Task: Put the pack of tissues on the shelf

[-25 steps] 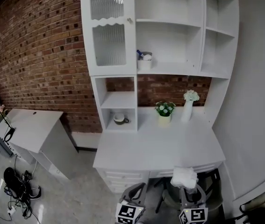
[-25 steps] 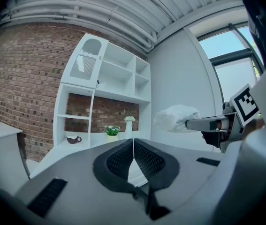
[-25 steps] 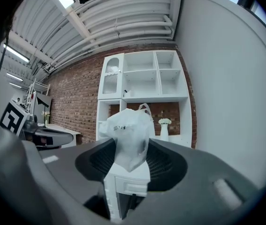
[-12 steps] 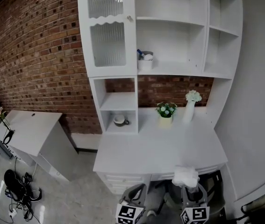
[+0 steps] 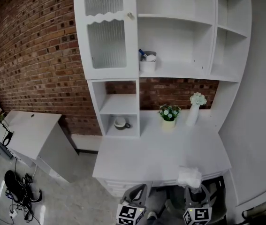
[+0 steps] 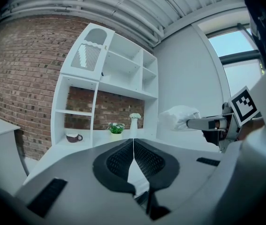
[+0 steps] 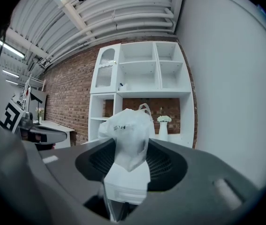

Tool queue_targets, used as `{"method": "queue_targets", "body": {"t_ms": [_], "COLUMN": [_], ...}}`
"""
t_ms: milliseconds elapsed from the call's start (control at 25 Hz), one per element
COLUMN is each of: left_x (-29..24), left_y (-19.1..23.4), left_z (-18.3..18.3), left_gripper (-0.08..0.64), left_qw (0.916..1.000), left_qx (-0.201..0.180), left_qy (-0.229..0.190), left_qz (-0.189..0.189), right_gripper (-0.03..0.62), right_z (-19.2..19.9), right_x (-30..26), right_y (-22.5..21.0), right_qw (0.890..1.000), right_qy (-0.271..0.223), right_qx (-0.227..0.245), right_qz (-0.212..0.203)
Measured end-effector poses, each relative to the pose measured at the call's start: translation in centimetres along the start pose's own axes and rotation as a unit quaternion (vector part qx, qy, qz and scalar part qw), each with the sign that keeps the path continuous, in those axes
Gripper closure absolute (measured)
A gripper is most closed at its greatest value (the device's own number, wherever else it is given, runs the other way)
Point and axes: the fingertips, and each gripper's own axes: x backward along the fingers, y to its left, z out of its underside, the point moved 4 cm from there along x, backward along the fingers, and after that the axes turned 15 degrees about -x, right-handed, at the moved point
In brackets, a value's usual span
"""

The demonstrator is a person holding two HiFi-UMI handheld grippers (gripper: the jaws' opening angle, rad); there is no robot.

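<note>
A white plastic-wrapped pack of tissues (image 7: 127,137) is clamped between the jaws of my right gripper (image 7: 129,149); in the head view the pack (image 5: 189,176) hangs over the front edge of the white desk (image 5: 161,153), with the right gripper (image 5: 196,205) below it. My left gripper (image 6: 133,149) has its jaws pressed together with nothing between them; it shows at the bottom of the head view (image 5: 132,209). The tall white shelf unit (image 5: 170,41) with open compartments stands on the desk ahead. From the left gripper view the pack (image 6: 179,118) appears at the right.
On the desk stand a small potted plant (image 5: 169,114) and a white vase with flowers (image 5: 193,109). A cup (image 5: 120,123) sits in the low cubby, a white container (image 5: 147,62) on the middle shelf. A glass cabinet door (image 5: 105,29) is closed. A slanted table (image 5: 27,130) stands left.
Both grippers and the pack have moved forward toward the desk; the shelf unit looms larger and nearer in the head view.
</note>
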Motion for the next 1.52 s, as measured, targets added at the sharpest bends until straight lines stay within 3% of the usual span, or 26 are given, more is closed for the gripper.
{"method": "queue_targets", "body": {"t_ms": [560, 840, 1120, 1520], "left_x": [-4.6, -7.2, -10.0, -14.2], "left_y": [2.9, 3.6, 5.2, 4.8], "left_z": [-0.1, -1.1, -1.8, -3.4], "left_gripper": [0.548, 0.548, 0.548, 0.548], "left_qw": [0.9994, 0.9995, 0.9986, 0.9987], "left_qx": [0.013, 0.007, 0.005, 0.005], "left_qy": [0.008, 0.003, -0.001, -0.003], "left_qz": [-0.03, -0.031, -0.053, -0.051], "right_gripper": [0.403, 0.404, 0.405, 0.405], "right_z": [-1.4, -3.3, -7.9, -12.2], "right_x": [-6.4, -9.8, -13.7, -17.2], "right_y": [-2.0, -3.8, -6.2, -7.8], "right_qw": [1.0, 0.999, 0.998, 0.995], "right_qy": [0.011, -0.008, -0.041, -0.075], "right_qx": [0.012, 0.03, 0.038, 0.025], "right_qz": [-0.017, -0.02, -0.033, -0.056]}}
